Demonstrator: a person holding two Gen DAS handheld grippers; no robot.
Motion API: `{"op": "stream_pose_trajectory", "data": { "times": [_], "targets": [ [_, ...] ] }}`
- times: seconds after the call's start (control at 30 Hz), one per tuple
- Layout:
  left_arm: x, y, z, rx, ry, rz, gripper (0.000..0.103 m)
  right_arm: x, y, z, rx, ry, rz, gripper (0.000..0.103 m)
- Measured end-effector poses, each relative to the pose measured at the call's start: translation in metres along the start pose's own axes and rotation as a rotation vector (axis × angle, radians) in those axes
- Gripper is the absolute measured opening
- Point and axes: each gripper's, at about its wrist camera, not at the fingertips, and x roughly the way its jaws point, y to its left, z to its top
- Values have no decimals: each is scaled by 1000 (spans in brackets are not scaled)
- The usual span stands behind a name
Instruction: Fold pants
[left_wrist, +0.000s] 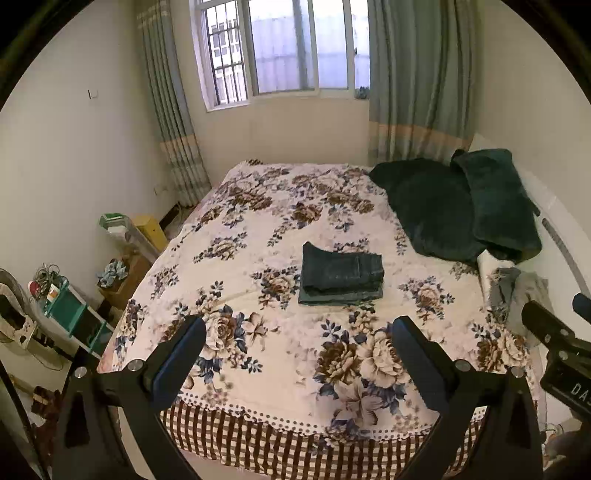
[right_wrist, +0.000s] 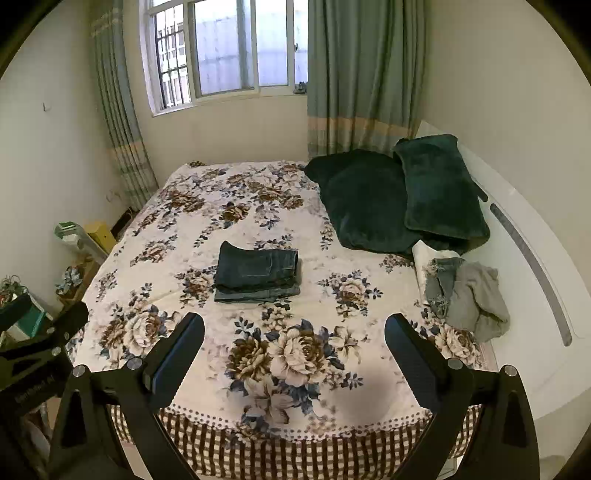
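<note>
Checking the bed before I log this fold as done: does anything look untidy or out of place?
The folded pants sit neatly mid-bed. Only a crumpled grey garment lies bunched at the right edge by the dark green pillows.

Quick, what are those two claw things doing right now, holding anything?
Left gripper: open, holding nothing, above the bed's near edge.
Right gripper: open, holding nothing too.
The folded pants lie untouched on the bed.

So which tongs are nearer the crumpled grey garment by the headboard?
Right tongs: the grey garment lies just ahead to their right. Left tongs sit farther left, both open.
</note>
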Motion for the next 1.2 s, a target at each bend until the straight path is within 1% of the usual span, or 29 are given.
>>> {"op": "stream_pose_trajectory", "data": {
  "times": [0.2,0.5,0.6,1.2],
  "targets": [
    [21,-5,-3,9,35,-2,103,30,3,3,-5,18,-13,100],
    [28,-8,-3,0,37,4,103,45,7,3,-7,33,-1,100],
    [29,-7,-3,6,34,4,103,47,9,-3,-8,33,-2,100],
    [22,-11,7,0,2,21,103,50,8,-1,-3,29,6,100]
  ]
}}
